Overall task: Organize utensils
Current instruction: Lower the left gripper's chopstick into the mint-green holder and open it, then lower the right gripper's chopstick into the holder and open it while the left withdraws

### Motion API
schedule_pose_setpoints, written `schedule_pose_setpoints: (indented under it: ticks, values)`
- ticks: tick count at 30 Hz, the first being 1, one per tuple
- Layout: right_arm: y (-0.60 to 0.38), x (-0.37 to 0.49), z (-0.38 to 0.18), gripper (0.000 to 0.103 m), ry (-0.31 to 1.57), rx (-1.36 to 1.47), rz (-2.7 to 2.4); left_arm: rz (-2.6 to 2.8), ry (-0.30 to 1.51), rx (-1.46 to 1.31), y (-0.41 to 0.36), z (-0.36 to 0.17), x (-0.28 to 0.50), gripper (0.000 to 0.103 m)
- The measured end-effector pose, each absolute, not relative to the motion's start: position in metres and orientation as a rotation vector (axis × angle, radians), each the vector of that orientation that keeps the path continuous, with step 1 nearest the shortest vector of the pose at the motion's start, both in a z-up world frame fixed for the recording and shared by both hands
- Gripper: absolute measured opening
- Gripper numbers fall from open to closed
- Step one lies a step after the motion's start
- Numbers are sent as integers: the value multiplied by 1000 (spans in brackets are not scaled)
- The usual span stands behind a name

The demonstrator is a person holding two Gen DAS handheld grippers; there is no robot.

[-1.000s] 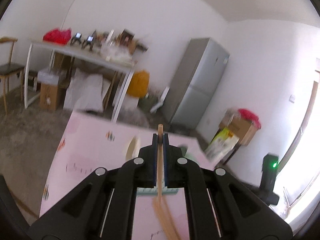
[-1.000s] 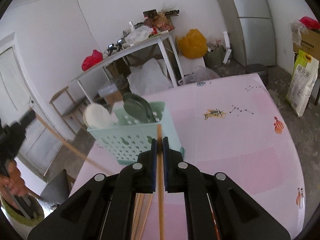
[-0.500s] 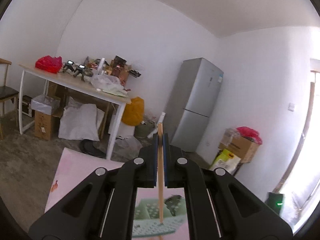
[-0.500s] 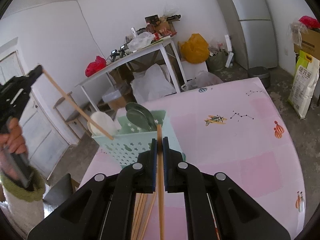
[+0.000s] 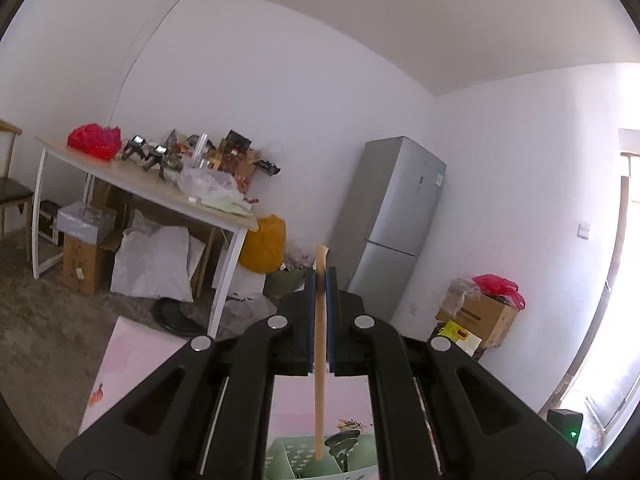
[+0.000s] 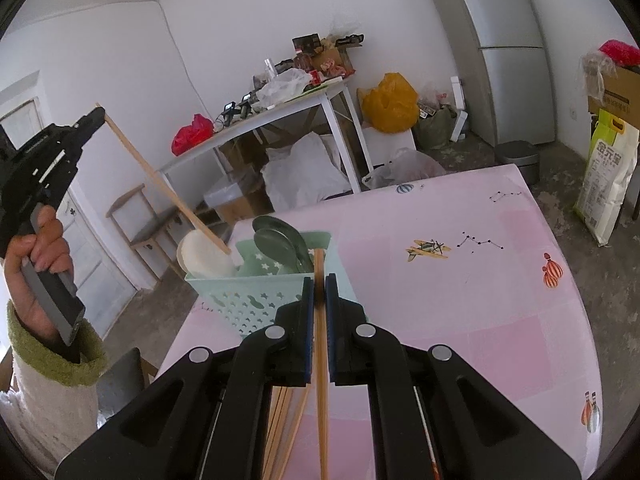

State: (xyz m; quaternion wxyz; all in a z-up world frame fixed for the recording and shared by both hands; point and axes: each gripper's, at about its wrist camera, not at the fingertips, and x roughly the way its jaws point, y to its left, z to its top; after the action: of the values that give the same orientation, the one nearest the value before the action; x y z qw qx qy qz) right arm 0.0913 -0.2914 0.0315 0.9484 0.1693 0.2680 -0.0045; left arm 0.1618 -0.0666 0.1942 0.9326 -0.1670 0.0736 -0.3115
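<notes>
My left gripper (image 5: 320, 276) is shut on a light wooden chopstick (image 5: 319, 400) and holds it nearly upright, lower tip over the mint-green utensil basket (image 5: 288, 458). In the right wrist view the left gripper (image 6: 96, 114) is high at the left, its chopstick (image 6: 168, 184) slanting down into the basket (image 6: 256, 300). The basket holds dark green spoons (image 6: 280, 240) and a white spoon (image 6: 200, 256). My right gripper (image 6: 319, 280) is shut on a darker chopstick (image 6: 320, 360), just in front of the basket. Several more chopsticks (image 6: 288, 420) lie below it.
The basket stands on a pink patterned tablecloth (image 6: 460, 300). Behind it are a white cluttered table (image 6: 280, 108), a grey fridge (image 6: 508, 48), a wooden chair (image 6: 140, 216), boxes and a rice bag (image 6: 608, 184) on the floor.
My left gripper has risen and tilted up, and its chopstick's lower tip has come down to the basket. My right gripper has barely moved.
</notes>
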Motion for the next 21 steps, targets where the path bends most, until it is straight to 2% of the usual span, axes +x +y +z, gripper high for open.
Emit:
schedule_pose_setpoints:
  ticks: [10,14,16,21]
  values:
    - [-289,88,38,6,529,320,-21,-616,308,-322,-83,117,173,6]
    - [-285,85,47,6,504,306,-15,-613,304,-343,-64,108,156,24]
    - [-285,84,55,6,481,302,-12,-601,299,-343,-54,106,147,28]
    - [-281,79,78,6,416,274,-4,-615,314,-301,-35,92,121,46]
